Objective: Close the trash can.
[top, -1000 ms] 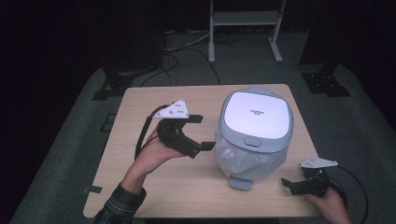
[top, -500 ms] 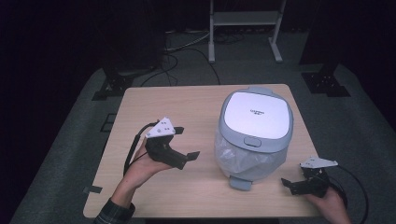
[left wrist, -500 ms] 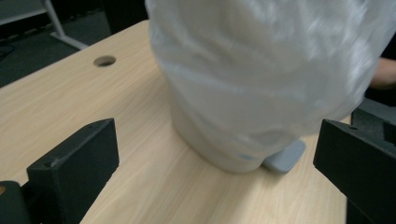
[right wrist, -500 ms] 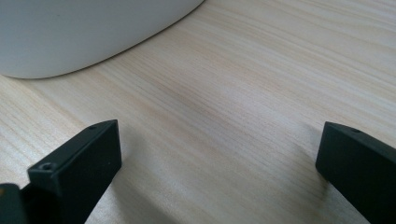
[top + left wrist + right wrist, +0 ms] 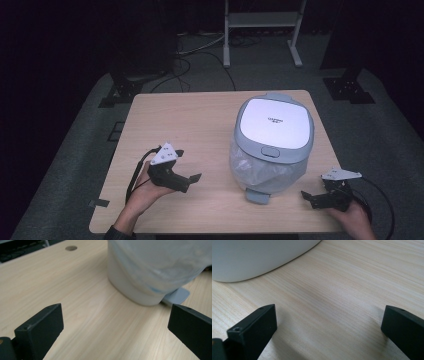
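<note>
Moved: my left gripper (image 5: pixel 192 181) has pulled back from the bin toward my near-left side of the table (image 5: pixel 200 120); my right gripper (image 5: pixel 311 198) has stayed put at the near-right corner.
Left gripper: jaws spread wide, nothing between them, low over bare wood and facing the bin's base.
Right gripper: jaws wide apart too, empty, held just above the table right of the bin.
Count: one bin (image 5: pixel 272 142), two grippers, two hands.
Bin: white and grey, lid shut, clear liner bunched under the rim, grey pedal (image 5: pixel 259 195) sticking out toward me; stands on the table's right half, between my grippers.
Around: a white metal stand (image 5: pixel 262 22) and cables on the dark floor beyond the table.
</note>
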{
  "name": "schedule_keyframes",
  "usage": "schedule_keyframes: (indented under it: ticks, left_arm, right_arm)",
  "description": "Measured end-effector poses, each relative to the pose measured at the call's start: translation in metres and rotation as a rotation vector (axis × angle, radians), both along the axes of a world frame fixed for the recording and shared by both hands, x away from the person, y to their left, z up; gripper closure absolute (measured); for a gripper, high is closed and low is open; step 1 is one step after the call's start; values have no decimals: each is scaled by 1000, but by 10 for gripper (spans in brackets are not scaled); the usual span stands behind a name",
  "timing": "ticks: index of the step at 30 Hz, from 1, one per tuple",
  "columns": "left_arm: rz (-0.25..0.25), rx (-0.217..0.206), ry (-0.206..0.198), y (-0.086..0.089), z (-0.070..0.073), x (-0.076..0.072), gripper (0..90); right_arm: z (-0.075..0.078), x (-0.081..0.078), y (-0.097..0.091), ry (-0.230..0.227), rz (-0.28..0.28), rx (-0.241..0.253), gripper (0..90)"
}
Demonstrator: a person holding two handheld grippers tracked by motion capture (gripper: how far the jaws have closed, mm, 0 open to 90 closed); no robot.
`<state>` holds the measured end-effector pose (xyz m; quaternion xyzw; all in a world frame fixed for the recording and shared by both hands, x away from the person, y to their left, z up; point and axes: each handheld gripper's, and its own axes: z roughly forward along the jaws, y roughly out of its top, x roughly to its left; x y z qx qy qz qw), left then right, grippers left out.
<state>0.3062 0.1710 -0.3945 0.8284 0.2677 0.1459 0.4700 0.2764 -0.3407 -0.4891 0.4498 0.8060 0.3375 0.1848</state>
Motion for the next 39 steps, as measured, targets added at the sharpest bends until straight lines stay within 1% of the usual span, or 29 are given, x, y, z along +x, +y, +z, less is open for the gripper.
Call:
schedule_keyframes:
  ticks: [1, 2, 3, 4, 5, 6, 7, 8, 9, 10, 11, 12, 13, 14, 15, 16, 17, 18, 19, 20, 21, 22, 23, 24, 25, 28, 29, 32, 39]
  left_arm:
    - [15, 8, 3, 5, -7, -1, 0]
    - [15, 8, 3, 5, -7, -1, 0]
    - [31, 19, 12, 10, -14, -3, 0]
    - [31, 19, 12, 10, -14, -3, 0]
    - [37, 23, 29, 16, -20, -5, 0]
    - [37, 23, 29, 16, -20, -5, 0]
    - [47, 33, 41, 22, -27, -7, 0]
    - [47, 33, 41, 22, -27, -7, 0]
    - [53, 49, 51, 26, -34, -9, 0]
    - [53, 49, 51, 26, -34, -9, 0]
    - [60, 66, 54, 29, -38, -10, 0]
    - [68, 86, 69, 33, -45, -11, 0]
    - [68, 86, 69, 33, -45, -11, 0]
    - [72, 101, 74, 35, -49, -12, 0]
    - [85, 128, 84, 39, -56, -12, 0]
    - [85, 128, 84, 39, -56, -12, 0]
    - [87, 136, 94, 41, -59, -12, 0]
    - [98, 150, 110, 44, -66, -12, 0]
    - [99, 165, 113, 46, -68, -12, 0]
    - [99, 165, 113, 46, -68, -12, 0]
    - [101, 177, 118, 47, -71, -12, 0]
    - [108, 201, 125, 48, -75, -13, 0]
    - [109, 210, 127, 48, -77, -13, 0]
    - [109, 210, 127, 48, -77, -13, 0]
    - [108, 236, 135, 48, -81, -12, 0]
    - [100, 246, 151, 47, -85, -12, 0]
    - [101, 229, 150, 47, -87, -12, 0]
    - [101, 226, 148, 48, -87, -12, 0]
    - [90, 205, 129, 50, -89, -13, 0]
  right_arm:
    - [0, 0, 0, 0, 0, 0, 0]
    - [0, 0, 0, 0, 0, 0, 0]
    - [0, 0, 0, 0, -1, 2, 0]
    - [0, 0, 0, 0, -1, 2, 0]
    - [0, 0, 0, 0, 0, 1, 0]
    - [0, 0, 0, 0, 0, 1, 0]
    - [0, 0, 0, 0, 1, 1, 0]
    - [0, 0, 0, 0, 1, 1, 0]
    - [0, 0, 0, 0, 1, 1, 0]
    - [0, 0, 0, 0, 1, 1, 0]
    - [0, 0, 0, 0, 1, 1, 0]
    - [0, 0, 0, 0, 1, 1, 0]
    - [0, 0, 0, 0, 1, 1, 0]
    - [0, 0, 0, 0, 0, 2, 0]
    - [0, 0, 0, 0, 0, 3, 0]
    - [0, 0, 0, 0, 0, 3, 0]
    - [0, 0, 0, 0, 0, 3, 0]
    - [0, 0, 0, 0, 0, 3, 0]
    - [0, 0, 0, 0, 0, 3, 0]
    - [0, 0, 0, 0, 0, 3, 0]
    - [0, 0, 0, 0, 0, 3, 0]
    - [0, 0, 0, 0, 0, 3, 0]
    - [0, 0, 0, 0, 0, 3, 0]
    - [0, 0, 0, 0, 0, 3, 0]
    - [0, 0, 0, 0, 0, 3, 0]
    - [0, 0, 0, 0, 0, 3, 0]
    - [0, 0, 0, 0, 1, 3, 0]
    - [0, 0, 0, 0, 2, 3, 0]
    - [0, 0, 0, 0, 2, 3, 0]
